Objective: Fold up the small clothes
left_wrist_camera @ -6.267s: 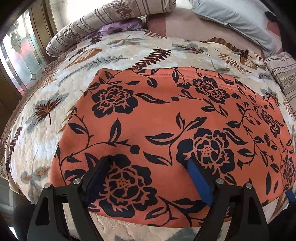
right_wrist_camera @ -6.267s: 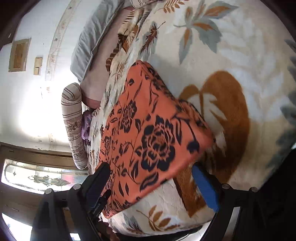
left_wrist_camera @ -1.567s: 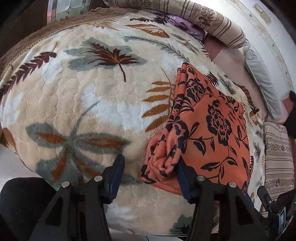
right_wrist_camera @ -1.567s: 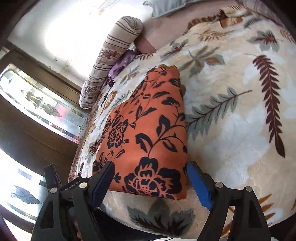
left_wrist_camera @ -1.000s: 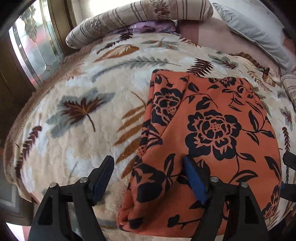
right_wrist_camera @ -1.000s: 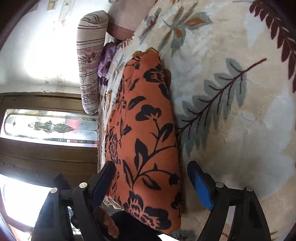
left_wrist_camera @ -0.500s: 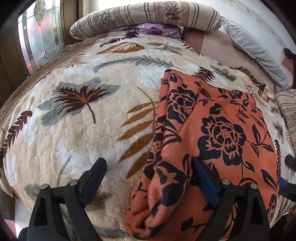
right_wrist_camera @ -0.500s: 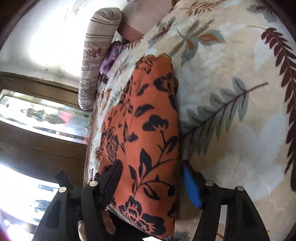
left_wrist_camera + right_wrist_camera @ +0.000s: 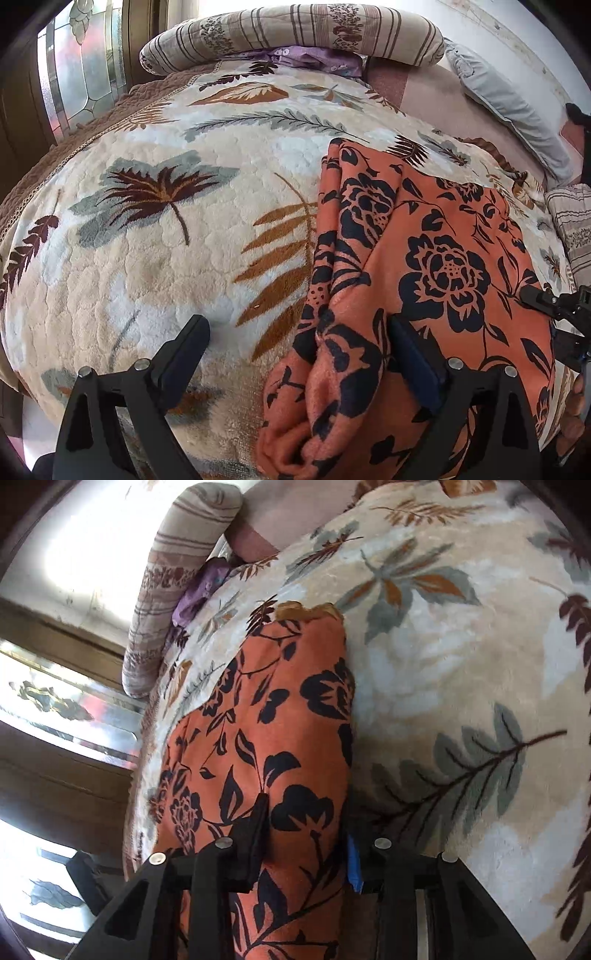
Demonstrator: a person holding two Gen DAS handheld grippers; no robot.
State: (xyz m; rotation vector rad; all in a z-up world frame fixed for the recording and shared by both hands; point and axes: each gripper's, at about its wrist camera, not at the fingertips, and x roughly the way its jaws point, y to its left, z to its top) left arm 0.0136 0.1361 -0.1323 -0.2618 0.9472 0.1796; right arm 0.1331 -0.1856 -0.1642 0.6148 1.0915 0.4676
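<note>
Here the orange floral garment lies partly folded on the leaf-patterned blanket of the bed, bunched layers at its near left corner. The left tool stands released and wide, one finger on the blanket, the other on the cloth, so it should gather every layer of that corner before clenching. The right tool has just been closing and appears to be grasping the garment's right edge; lifting both sides together should keep the fold square.
</note>
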